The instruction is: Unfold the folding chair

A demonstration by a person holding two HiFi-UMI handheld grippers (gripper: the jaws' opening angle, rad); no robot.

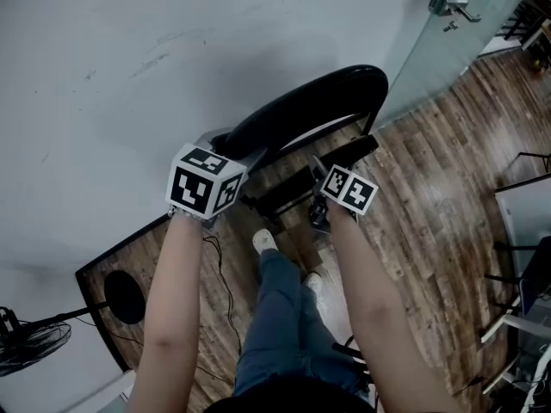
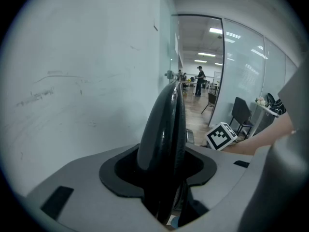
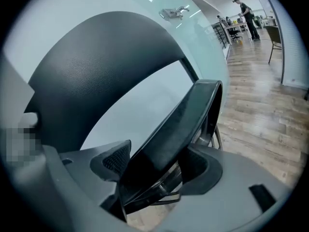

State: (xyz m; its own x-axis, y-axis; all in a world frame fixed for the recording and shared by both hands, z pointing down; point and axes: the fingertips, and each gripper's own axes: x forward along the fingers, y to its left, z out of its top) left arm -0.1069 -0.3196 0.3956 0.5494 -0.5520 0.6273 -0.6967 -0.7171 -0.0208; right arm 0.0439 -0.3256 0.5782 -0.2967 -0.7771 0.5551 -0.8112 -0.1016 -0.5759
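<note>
- Location: the folding chair (image 1: 303, 108) stands on the wood floor (image 1: 430, 188) at 12 o'clock from the person's feet. It is close against the white wall (image 1: 172, 50), which runs behind it from 9 to 12 o'clock.
- Left hand-held gripper (image 2: 161, 170): jaws fairly narrow and clamped on the edge of the backrest (image 2: 164, 129), which rises edge-on between them. In the head view it sits at the backrest's 9 o'clock end.
- Right hand-held gripper (image 3: 159, 170): jaws about half apart, set across the seat (image 3: 178, 124). The panel runs diagonally between them and both pads appear to bear on it. This one sits at the chair's 4 o'clock side.
- Step in hand, as judged: the opening pull, with the seat being drawn away from the backrest. A wedge of wall shows between the two panels, so the chair is part open and not yet set.
- Next move, as judged: hold the backrest steady, swing the seat down toward 6 o'clock until the frame stops, and keep the feet on the floor.
- Condition: the chair is black with a curved padded backrest and a thin seat panel. Metal tubing shows beneath the seat. No damage is visible.
</note>
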